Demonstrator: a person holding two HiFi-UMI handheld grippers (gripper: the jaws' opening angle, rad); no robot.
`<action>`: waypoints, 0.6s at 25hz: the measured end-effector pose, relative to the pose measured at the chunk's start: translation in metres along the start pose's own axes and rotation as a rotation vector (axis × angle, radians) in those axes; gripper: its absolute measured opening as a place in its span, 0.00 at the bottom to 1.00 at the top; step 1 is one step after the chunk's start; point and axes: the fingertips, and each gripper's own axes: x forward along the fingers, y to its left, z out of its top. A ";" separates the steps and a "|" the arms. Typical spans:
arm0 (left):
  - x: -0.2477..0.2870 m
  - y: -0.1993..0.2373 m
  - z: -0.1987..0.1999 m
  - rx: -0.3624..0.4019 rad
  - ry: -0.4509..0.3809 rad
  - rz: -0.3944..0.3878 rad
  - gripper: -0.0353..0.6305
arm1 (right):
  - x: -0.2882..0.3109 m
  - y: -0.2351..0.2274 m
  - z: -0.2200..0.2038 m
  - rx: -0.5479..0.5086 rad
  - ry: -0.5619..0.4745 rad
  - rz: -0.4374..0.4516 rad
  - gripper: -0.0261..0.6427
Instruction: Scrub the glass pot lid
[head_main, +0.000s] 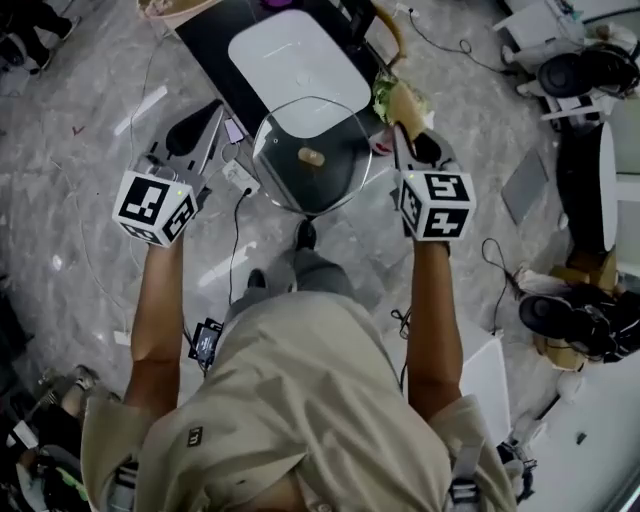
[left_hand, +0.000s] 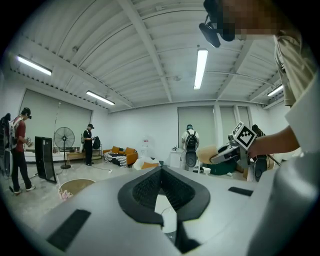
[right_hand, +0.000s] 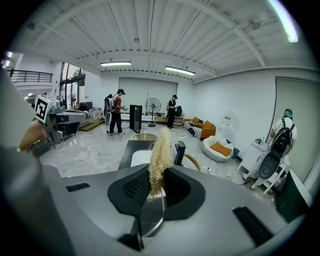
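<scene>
1. I see the left gripper (left_hand: 160, 186) with its fingers (left_hand: 140, 192) closed on the lid (head_main: 300, 188). In the left gripper view, a pale sliver of glass with a curved rim line fills the narrow gap between the two black pads.
2. In the head view the lid hangs in the air between the two grippers, with its near-round face turned up to the camera and its knob (head_main: 311, 157) at the centre. The left gripper is at the lid's left rim.
3. The lid's far part overlaps the near end of the dark counter (head_main: 215, 35), and its near part is over the floor. A white tray (head_main: 300, 62) lies on the counter just beyond the lid.
4. The right gripper (right_hand: 157, 187) has its fingers (right_hand: 132, 187) clamped on a pale fibrous scrubber (right_hand: 161, 155). The scrubber stands upright out of the fingers and rises past their tips.
5. In the right gripper view, the lid's rim shows as a glass arc low in the gap between the fingers, directly under the scrubber. The scrubber's lower end appears to meet that rim.
6. In the head view the scrubber sits at the lid's far right rim. I cannot confirm firm contact from that view.
</scene>
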 end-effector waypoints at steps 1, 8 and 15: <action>-0.002 0.003 -0.015 -0.004 0.033 -0.011 0.08 | 0.008 0.005 -0.016 0.020 0.029 0.008 0.11; 0.003 0.029 -0.079 -0.066 0.121 0.028 0.08 | 0.072 0.011 -0.051 0.020 0.106 0.027 0.11; 0.002 0.039 -0.174 -0.145 0.255 0.062 0.08 | 0.158 0.020 -0.119 -0.001 0.224 0.022 0.11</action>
